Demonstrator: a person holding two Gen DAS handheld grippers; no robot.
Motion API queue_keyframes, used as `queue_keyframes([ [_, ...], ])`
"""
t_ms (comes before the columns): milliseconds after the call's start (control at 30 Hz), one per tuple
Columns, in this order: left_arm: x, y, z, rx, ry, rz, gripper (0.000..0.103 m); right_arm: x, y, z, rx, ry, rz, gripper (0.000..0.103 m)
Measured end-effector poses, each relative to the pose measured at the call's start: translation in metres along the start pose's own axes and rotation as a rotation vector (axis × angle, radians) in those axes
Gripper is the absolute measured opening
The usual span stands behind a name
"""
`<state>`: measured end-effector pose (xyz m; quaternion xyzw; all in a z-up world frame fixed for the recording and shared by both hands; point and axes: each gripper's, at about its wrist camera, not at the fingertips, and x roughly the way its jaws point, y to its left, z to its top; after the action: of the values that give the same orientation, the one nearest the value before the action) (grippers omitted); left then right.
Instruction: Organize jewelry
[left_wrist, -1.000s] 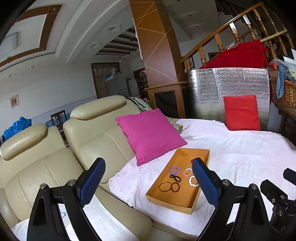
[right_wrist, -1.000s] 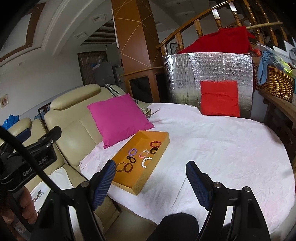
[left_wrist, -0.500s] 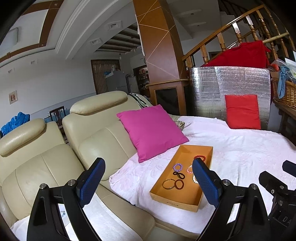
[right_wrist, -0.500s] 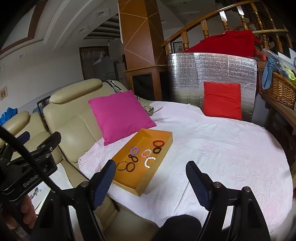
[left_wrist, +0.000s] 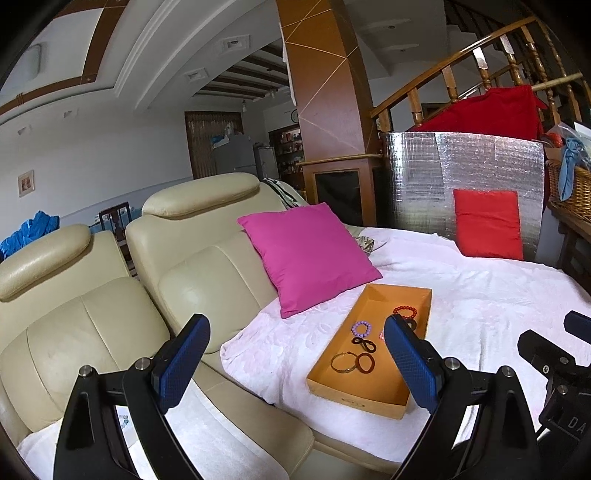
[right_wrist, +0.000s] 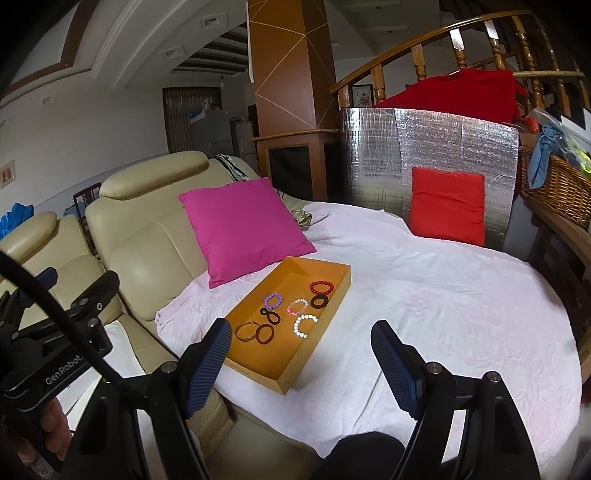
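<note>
An orange tray (right_wrist: 286, 382) (left_wrist: 373, 400) lies on the white cloth and holds several bracelets: a red bead one (right_wrist: 321, 287), a purple one (right_wrist: 273, 300), a pink one (right_wrist: 297, 307), a white pearl one (right_wrist: 305, 326), a dark ring (right_wrist: 318, 301) and brown bangles (right_wrist: 255, 332). My left gripper (left_wrist: 295, 363) is open and empty, held back from the tray's near left corner. My right gripper (right_wrist: 301, 362) is open and empty, just short of the tray's near end. The left gripper body shows in the right wrist view (right_wrist: 55, 343).
A magenta cushion (right_wrist: 243, 225) leans beside the tray's far left. A red cushion (right_wrist: 447, 206) rests against a silver foil panel (right_wrist: 424, 147). A cream leather sofa (left_wrist: 110, 302) lies to the left. A wicker basket (right_wrist: 557, 181) stands at the right.
Both grippers have moved closer to the tray, which looks larger now. Both stay open and empty.
</note>
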<state>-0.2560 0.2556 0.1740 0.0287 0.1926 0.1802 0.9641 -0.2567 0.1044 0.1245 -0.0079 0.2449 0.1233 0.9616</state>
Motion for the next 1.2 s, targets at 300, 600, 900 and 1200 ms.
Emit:
queue_keyframes([
  [300, 0.012, 0.003, -0.006, 0.001, 0.025, 0.008, 0.095, 0.011, 0.007, 0.000, -0.009, 0.011, 0.005, 0.081],
  [600, 0.021, -0.002, -0.008, 0.012, 0.048, 0.015, 0.095, 0.019, 0.006, 0.003, 0.001, 0.007, 0.011, 0.081],
  [900, 0.041, -0.011, -0.003, 0.000, 0.079, 0.004, 0.095, 0.034, -0.005, 0.008, -0.008, 0.009, 0.005, 0.081],
  [1200, 0.075, -0.025, 0.002, 0.007, 0.123, 0.019, 0.095, 0.069, -0.015, 0.024, -0.046, 0.018, 0.032, 0.081],
])
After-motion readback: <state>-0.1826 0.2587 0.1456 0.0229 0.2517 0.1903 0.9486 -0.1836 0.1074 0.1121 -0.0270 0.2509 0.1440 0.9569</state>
